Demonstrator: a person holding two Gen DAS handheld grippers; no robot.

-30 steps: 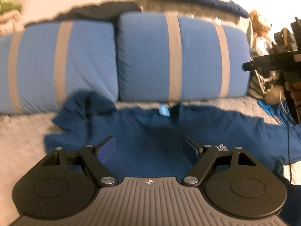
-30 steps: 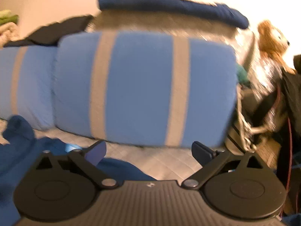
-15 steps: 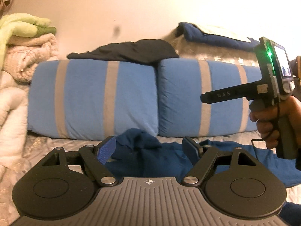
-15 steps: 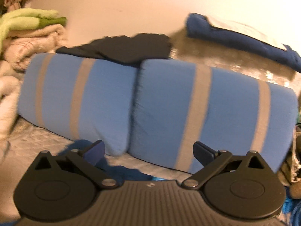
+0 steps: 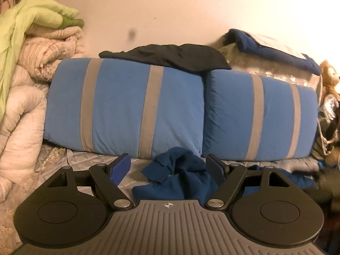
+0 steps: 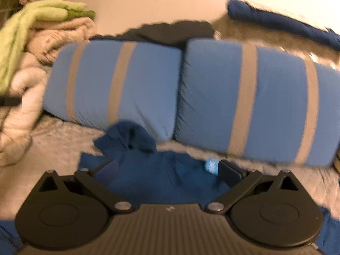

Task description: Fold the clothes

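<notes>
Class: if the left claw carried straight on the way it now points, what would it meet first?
Probably the bunched sleeve of the navy shirt, lying between the open left claw fingers. The blue cushions lie behind it; depth is unclear.

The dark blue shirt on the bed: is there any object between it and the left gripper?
Nothing visible stands between them. The left gripper is open, and the bunched part of the dark blue shirt lies directly ahead of it on the quilted bed cover. The blue striped pillows are behind the shirt.

Navy t-shirt point(image 6: 148, 176), spread flat on bed, 1 sleeve bunched up, lt-blue neck tag showing
</notes>
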